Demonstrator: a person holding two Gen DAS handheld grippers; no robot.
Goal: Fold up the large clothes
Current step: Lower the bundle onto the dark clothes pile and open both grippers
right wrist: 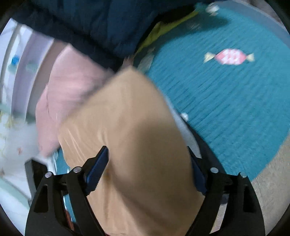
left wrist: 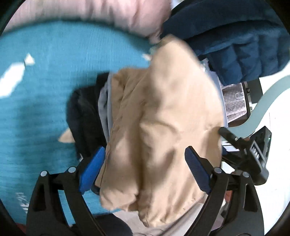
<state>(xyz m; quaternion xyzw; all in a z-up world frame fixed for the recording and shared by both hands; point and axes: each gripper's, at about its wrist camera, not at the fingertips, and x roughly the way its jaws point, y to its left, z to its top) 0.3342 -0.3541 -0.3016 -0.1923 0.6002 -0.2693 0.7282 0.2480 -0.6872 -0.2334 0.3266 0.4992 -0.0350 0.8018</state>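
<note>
We hold both the left gripper (left wrist: 145, 167) and the right gripper (right wrist: 147, 167) spread wide with the folded tan garment (left wrist: 159, 118) lying loose between their jaws, its long axis running away from us on the teal rug (left wrist: 45, 72), hemmed by pink (left wrist: 108, 12) and navy jackets (left wrist: 235, 40).

Teal mat (right wrist: 226, 101) with candy print (right wrist: 229, 56); beige carpet (right wrist: 271, 181) beside.
</note>
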